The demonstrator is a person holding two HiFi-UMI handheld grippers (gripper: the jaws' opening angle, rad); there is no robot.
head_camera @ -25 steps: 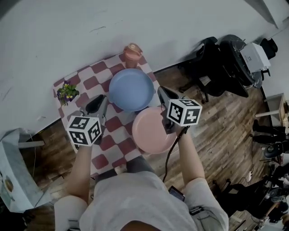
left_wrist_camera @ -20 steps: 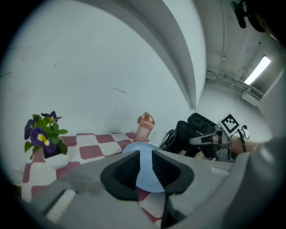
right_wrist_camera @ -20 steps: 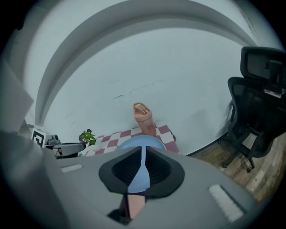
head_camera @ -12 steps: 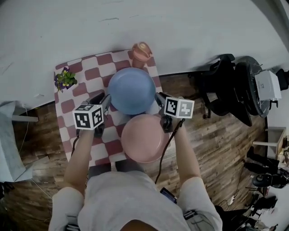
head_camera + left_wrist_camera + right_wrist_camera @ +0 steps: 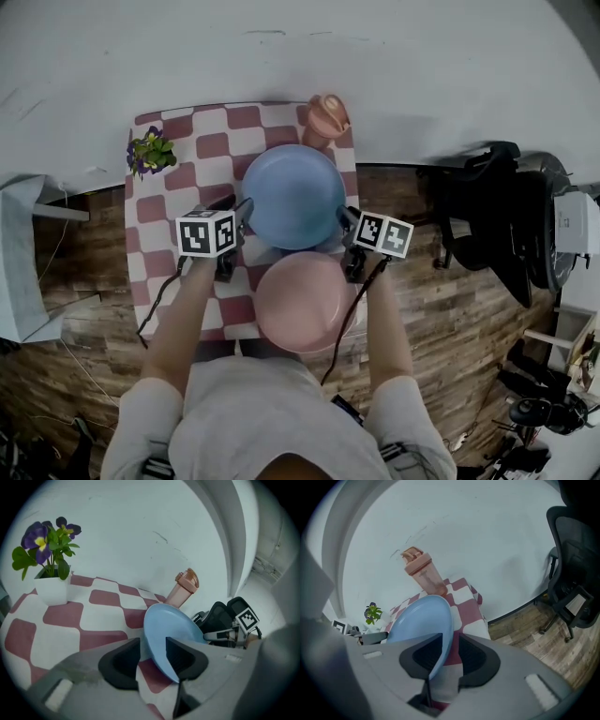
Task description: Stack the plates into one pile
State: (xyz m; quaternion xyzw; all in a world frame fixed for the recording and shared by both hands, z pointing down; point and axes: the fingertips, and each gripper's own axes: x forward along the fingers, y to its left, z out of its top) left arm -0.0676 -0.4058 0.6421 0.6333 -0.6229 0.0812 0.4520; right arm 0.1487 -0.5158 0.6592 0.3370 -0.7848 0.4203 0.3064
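The stacking has not begun as far as the pictures show: the blue plate [image 5: 292, 195] lies flat toward the far side of the checked counter [image 5: 150, 253], and the pink plate [image 5: 302, 302] lies by itself just nearer the person, so the two sit one behind the other, not in a pile. Both tools are placed at the blue plate. The left hand-held gripper [image 5: 239, 208] is at its left rim and the right hand-held gripper [image 5: 347, 217] at its right rim. The jaws of each have just been opening and now stand apart with the plate's edge between them, neither clamped on it. Judging by this, the step in hand is taking the blue plate by both sides. The grip, the lift and the setting down onto the pink plate are all left to do. From the head view it is hard to say whether the blue rim touches the pink rim or stops just short. In the right gripper view the rim lies close along one jaw, but contact cannot be confirmed. The pink plate appears in neither gripper view, and it is hard to tell how its near edge sits against the counter's edge. A potted flower [image 5: 150, 152] and a pink shaker bottle [image 5: 326, 114] stand near the wall, apart from the plates.
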